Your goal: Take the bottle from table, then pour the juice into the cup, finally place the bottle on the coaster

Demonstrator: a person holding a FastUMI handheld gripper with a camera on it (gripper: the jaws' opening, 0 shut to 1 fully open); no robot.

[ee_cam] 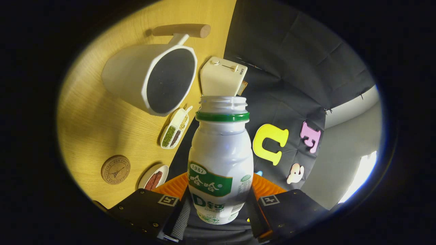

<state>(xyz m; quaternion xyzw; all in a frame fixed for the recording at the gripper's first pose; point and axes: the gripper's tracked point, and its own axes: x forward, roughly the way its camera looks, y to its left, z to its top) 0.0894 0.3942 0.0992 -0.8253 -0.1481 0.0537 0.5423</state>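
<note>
- Gripper view, tilted so the table point(98, 122) stands like a wall along one side and the booth's black cloth fills the other.
- Held between the two fingers is a white plastic bottle point(220, 153) with a green neck ring and a green label; its cap is off and the mouth is open.
- Both fingers of the gripper point(219, 204) press against the bottle's lower body, one on each side, clamping it.
- Beyond the bottle's mouth, on the yellow wooden table, lies a large white cup point(153, 78) with a dark inside; a wooden handle point(182, 30) sticks out from its far side. Its opening faces the camera.
- Just past the bottle's mouth, beside the cup, is a small cream box point(223, 78) with a knob, at the table's edge.
- Between cup and fingers sits a small divided dish point(174, 129) holding green, dark and pale grains.
- Nearer the fingers is a small white plate point(153, 177) with reddish-brown pieces.
- Beside that plate, apart from it, lies a round wooden coaster point(115, 169), bare.
- Whether any juice is in the cup cannot be told.
</note>
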